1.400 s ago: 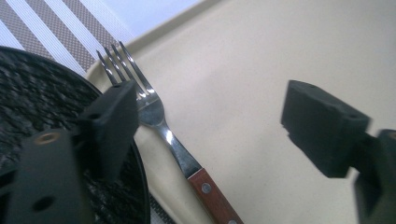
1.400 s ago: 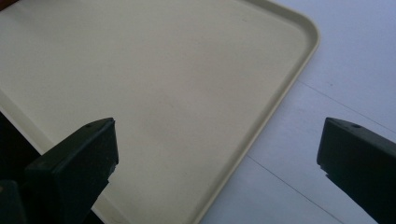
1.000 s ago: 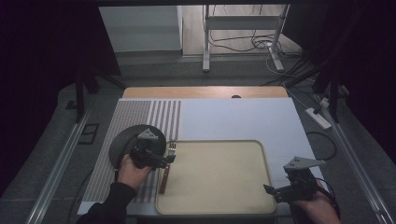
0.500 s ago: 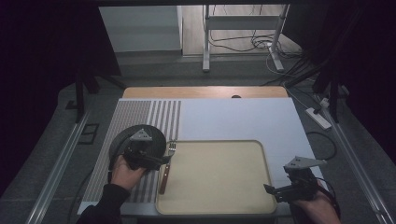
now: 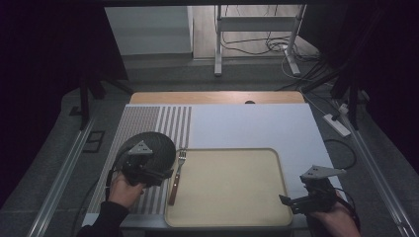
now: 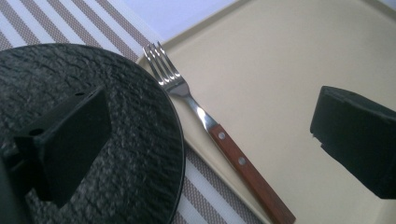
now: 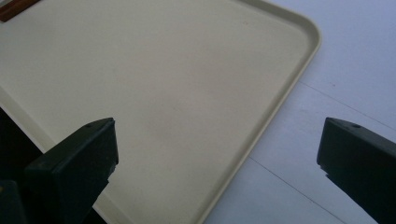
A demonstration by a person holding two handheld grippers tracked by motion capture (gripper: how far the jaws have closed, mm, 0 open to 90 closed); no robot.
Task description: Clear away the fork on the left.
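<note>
I have the left gripper [image 5: 157, 178] over the near-left part of the tabletop [image 5: 247, 123], its jaws spread wide with nothing between them. In the left gripper view one jaw hangs above the dark round plate [image 6: 93, 140] and the other above the beige tray [image 6: 280, 84]. The plate sits on the striped mat [image 5: 148, 123] toward the table's left edge, its rim just beside the fork [image 5: 175, 177].

The fork [image 6: 219, 137] has a wooden handle with two rivets; it lies along the tray's left edge, tines pointing to the far side, handle toward the near edge. From the left gripper view it seems to rest on the tray's rim, though I cannot tell exactly.

My right gripper [image 5: 285, 200] sits at the near-right corner of the tray [image 5: 276, 163], jaws also wide apart and holding nothing. In the right gripper view the tray's [image 7: 163, 93] rounded corner lies between the jaws, with the white table cover [image 7: 336, 60] beside it.
</note>
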